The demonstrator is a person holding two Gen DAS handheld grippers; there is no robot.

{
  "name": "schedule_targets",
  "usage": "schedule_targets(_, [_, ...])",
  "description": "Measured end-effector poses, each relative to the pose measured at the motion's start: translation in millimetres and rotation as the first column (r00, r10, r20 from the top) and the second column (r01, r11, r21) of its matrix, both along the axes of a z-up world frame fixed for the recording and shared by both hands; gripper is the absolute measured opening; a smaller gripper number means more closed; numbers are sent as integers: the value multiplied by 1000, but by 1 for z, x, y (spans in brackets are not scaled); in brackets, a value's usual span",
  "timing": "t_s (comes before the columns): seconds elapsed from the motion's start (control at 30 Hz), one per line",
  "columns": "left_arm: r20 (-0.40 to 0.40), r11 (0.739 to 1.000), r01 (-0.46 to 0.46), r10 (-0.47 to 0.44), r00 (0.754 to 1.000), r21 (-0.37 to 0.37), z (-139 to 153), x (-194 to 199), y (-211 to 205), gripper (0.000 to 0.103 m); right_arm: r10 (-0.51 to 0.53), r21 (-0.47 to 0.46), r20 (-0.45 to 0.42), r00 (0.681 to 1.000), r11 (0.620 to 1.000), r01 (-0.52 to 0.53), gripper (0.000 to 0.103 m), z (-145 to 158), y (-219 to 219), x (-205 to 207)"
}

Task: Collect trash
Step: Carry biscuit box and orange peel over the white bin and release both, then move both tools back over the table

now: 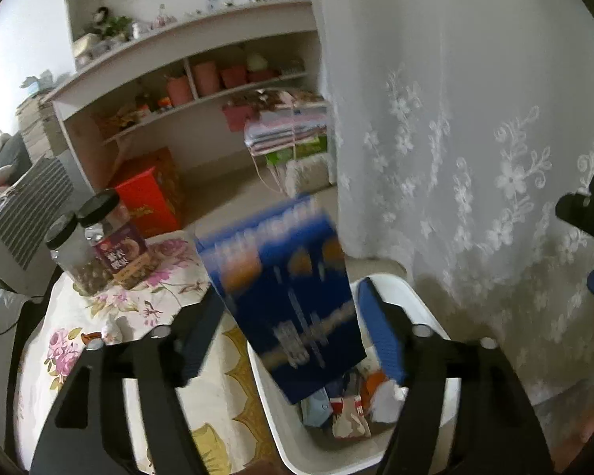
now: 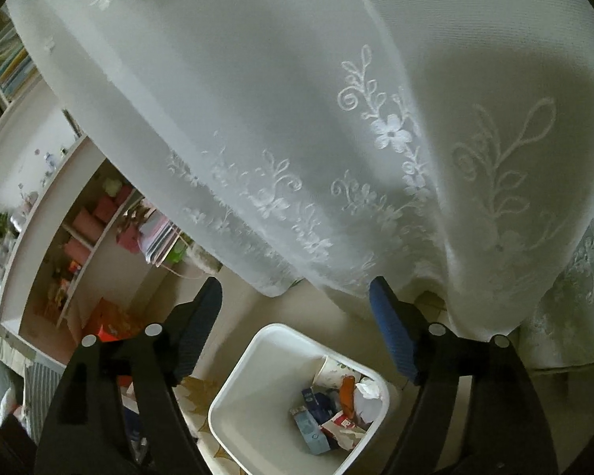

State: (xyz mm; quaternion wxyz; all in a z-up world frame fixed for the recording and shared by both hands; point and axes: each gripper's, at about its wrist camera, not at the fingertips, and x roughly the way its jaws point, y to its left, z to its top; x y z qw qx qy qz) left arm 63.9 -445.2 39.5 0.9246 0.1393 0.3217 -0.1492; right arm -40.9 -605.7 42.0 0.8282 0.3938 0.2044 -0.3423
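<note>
The left gripper [image 1: 293, 324] has its jaws wide apart. Between them is a blue carton [image 1: 285, 297], blurred and tilted, with its lower end already inside the white trash bin [image 1: 275, 407]. The blue pads [image 1: 382, 332] do not press on the carton; a clear gap shows on the right side, and on the left side the pad is just beside the carton edge, so the carton is not gripped.

The right gripper [image 2: 297, 332] also has its jaws wide apart, and nothing is between them. It hangs above the same white trash bin [image 2: 257, 360]. In the bin lie a paper cup [image 2: 332, 372], a crumpled white tissue [image 2: 366, 394], an orange piece [image 2: 347, 390] and some blue and red wrappers [image 2: 316, 415]; the print on them is too small to read.

In the left wrist view the bin stands just beside a bench covered with a floral cloth [image 1: 111, 316]. On this cloth, well apart from the bin, stand two clear jars with black lids [image 1: 83, 237]. Behind them a red box [image 1: 150, 202] sits on the floor under a white shelf unit [image 1: 186, 67] that carries pink containers and stacked papers. A white embroidered curtain [image 1: 455, 138] hangs to the right and reaches the floor behind the bin. At the far right edge of that view, part of the right gripper is visible.
</note>
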Motion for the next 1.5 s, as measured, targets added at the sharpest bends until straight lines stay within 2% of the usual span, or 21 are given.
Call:
schedule_targets(0.2, [-51,999,15,-17,999,-33,-1,6,6,79,10,-7,-9,1000,1000,-10,79,3,5,4])
schedule_targets(0.37, [-38,998,-13,11,999,-59,6,7,22,79,20,-45,-22,1000,999,-21,85,8,18,10])
schedule_targets(0.63, [-13,991,-85,84,996,-100,20,15,61,80,44,-186,-95,994,981,-62,95,16,59,27])
schedule_targets(0.7, [-8,989,-100,99,995,-108,22,18,73,85,49,-223,-109,993,972,-73,96,19,71,31])
schedule_targets(0.93, [-26,974,-182,180,983,-135,20,29,121,85,111,-285,-172,979,946,-157,96,16,113,53])
schedule_targets(1.07, [-51,956,-249,244,968,-153,14,38,159,85,151,-313,-215,965,925,-214,96,9,143,70])
schedule_targets(1.23, [-98,928,-329,316,944,-174,4,53,206,85,216,-348,-287,933,884,-312,96,-4,191,97])
schedule_targets(1.5, [-167,861,-470,443,881,-193,-17,70,296,85,324,-389,-355,877,802,-454,96,-15,273,133])
